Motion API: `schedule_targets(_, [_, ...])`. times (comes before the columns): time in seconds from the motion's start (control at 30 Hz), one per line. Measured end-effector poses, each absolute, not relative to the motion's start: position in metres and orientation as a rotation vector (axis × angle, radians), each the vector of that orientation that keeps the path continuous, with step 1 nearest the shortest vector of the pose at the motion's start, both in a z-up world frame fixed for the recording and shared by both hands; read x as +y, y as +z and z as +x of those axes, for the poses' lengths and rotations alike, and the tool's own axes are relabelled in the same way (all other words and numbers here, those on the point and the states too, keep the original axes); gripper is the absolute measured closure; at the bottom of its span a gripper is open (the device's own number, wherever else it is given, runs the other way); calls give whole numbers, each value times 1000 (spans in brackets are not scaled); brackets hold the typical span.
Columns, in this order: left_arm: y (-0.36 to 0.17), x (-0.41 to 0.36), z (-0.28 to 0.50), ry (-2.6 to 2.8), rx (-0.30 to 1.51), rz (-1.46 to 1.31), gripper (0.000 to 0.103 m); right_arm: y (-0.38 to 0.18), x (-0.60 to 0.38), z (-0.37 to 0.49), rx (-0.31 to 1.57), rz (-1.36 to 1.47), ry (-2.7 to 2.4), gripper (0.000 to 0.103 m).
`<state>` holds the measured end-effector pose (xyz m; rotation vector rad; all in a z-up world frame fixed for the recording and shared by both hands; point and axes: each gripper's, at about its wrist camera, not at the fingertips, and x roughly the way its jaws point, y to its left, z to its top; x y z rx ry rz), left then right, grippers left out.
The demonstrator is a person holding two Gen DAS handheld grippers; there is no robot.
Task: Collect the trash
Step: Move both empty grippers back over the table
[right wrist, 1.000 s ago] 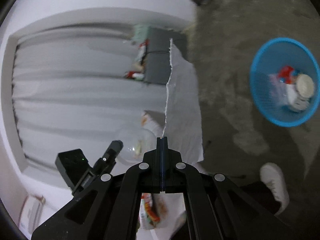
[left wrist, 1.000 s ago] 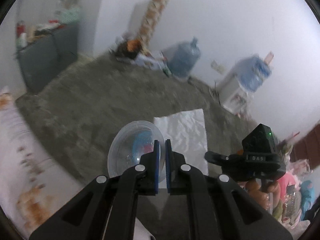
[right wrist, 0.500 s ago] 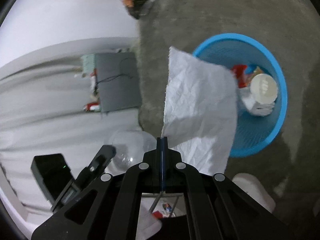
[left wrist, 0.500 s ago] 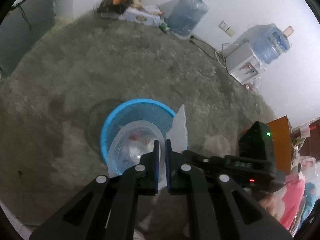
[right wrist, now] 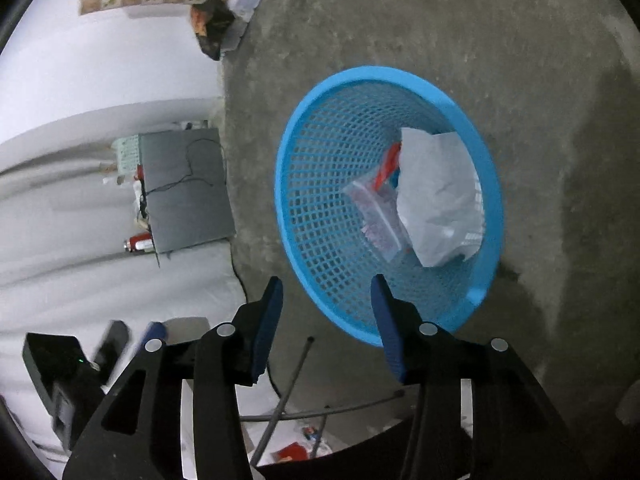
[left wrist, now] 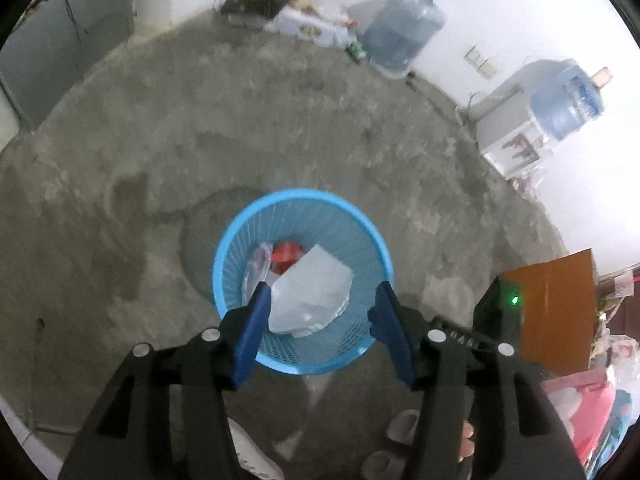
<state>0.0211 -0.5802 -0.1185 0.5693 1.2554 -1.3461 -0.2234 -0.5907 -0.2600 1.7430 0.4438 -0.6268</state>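
A blue mesh basket point(left wrist: 224, 256) stands on the grey concrete floor, right below both grippers. In it lies a crumpled white paper sheet point(left wrist: 312, 292), on top of a red wrapper point(left wrist: 286, 254) and a clear plastic bag point(left wrist: 256, 268). My left gripper point(left wrist: 322, 296) hangs over the basket with its jaws opening and nothing between the pads. In the right wrist view the same basket point(right wrist: 288, 184) holds the paper point(right wrist: 436, 200) and the bag point(right wrist: 376, 216). My right gripper point(right wrist: 326, 284) is at the basket's near rim, its jaws opening and empty.
Two water bottles point(left wrist: 400, 40), a dispenser point(left wrist: 516, 140) and boxes line the far wall. A brown cardboard point(left wrist: 556, 312) stands at the right. A grey cabinet point(right wrist: 184, 192) is at the left, thin metal rods point(right wrist: 288, 392) lie below, and a person's sandalled toes point(left wrist: 464, 440) are near.
Both grippers came down over the basket and went from shut to open. The white paper left the right gripper and the clear plastic bowl left the left one; the paper now lies in the basket.
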Motion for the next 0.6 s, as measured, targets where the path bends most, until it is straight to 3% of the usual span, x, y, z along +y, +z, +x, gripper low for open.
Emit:
schedule_targets(0.3, [-8, -487, 35, -1391, 1134, 417, 35, -161, -553, -191, 586, 1337, -703, 44])
schedule_targets(0.43, [31, -435, 37, -1353, 1064, 372, 28, -92, -516, -166, 617, 1059, -688, 32])
schedule_targets(0.6, [65, -357, 48, -1254, 960, 322, 22, -52, -475, -141, 631, 842, -675, 17])
